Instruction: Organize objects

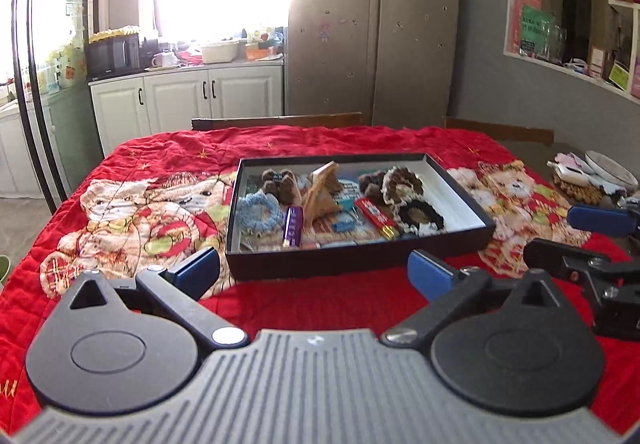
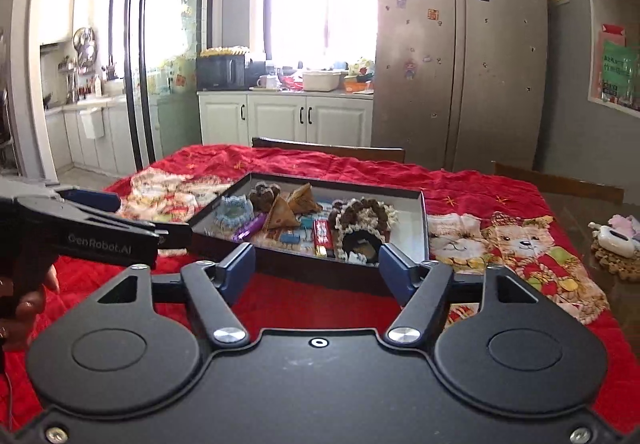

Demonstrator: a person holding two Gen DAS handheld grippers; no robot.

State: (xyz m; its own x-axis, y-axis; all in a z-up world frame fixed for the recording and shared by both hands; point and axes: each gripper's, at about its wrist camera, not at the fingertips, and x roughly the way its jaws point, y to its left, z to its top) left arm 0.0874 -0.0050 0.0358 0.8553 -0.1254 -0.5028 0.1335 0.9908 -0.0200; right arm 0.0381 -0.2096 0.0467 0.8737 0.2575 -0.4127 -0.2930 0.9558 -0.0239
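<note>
We see the black box (image 1: 352, 260) resting near the middle of the surface (image 1: 320, 300), on a red quilt printed with bears (image 2: 524, 240). Inside it lie a blue scrunchie (image 1: 256, 210), a purple stick (image 1: 293, 227), a red packet (image 1: 376, 215), 2 tan triangular pouches (image 2: 286, 214) and brown frilled scrunchies (image 2: 362, 218). Our left gripper (image 1: 314, 270) hangs before the box's near wall, fingers spread wide and empty. Our right gripper (image 2: 316, 268) is likewise parted, holding nothing, just short of the box.
</note>
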